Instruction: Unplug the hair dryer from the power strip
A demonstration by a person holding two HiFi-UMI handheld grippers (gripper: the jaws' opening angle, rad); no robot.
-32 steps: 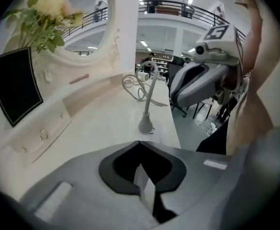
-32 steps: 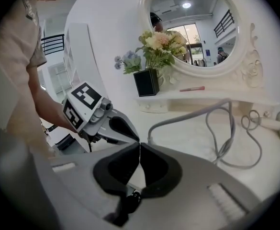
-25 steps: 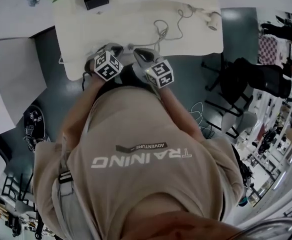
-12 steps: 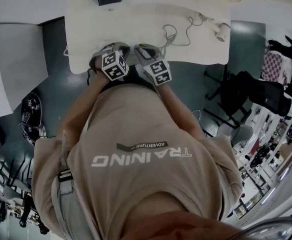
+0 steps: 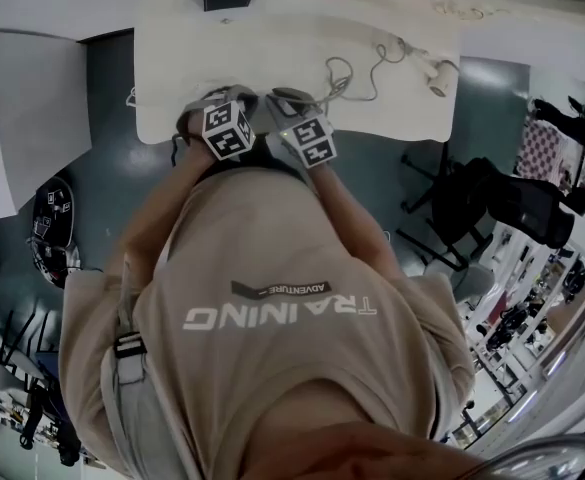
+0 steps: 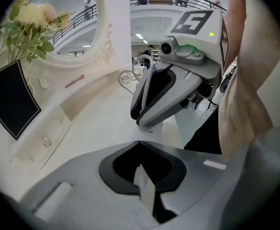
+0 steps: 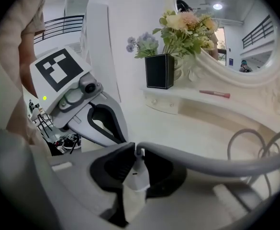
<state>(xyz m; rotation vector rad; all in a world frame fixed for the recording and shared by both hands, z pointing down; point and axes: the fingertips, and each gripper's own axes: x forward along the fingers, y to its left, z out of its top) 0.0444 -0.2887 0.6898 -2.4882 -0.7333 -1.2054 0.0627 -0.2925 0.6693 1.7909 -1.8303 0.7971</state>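
Step in hand, we judge: pulling the plug free. To do it well we'd work low over the white counter (image 5: pixel 172 58), leave the hair dryer (image 5: pixel 438 76) lying and keep slack in its grey cable (image 5: pixel 357 73). Hold the left tool (image 6: pixel 147 188) steady. With the right tool (image 7: pixel 136 164), draw straight out along the prongs, no twisting, gripping the plug body rather than the cable.

The dryer sits at the counter's far right, well apart from both tools, which are close together at the near edge. The cable loops back to the right tool, which pinches the white plug (image 7: pixel 139 176). The left tool is pressed onto a thin white piece (image 6: pixel 144 193), possibly the power strip, but we can't tell.
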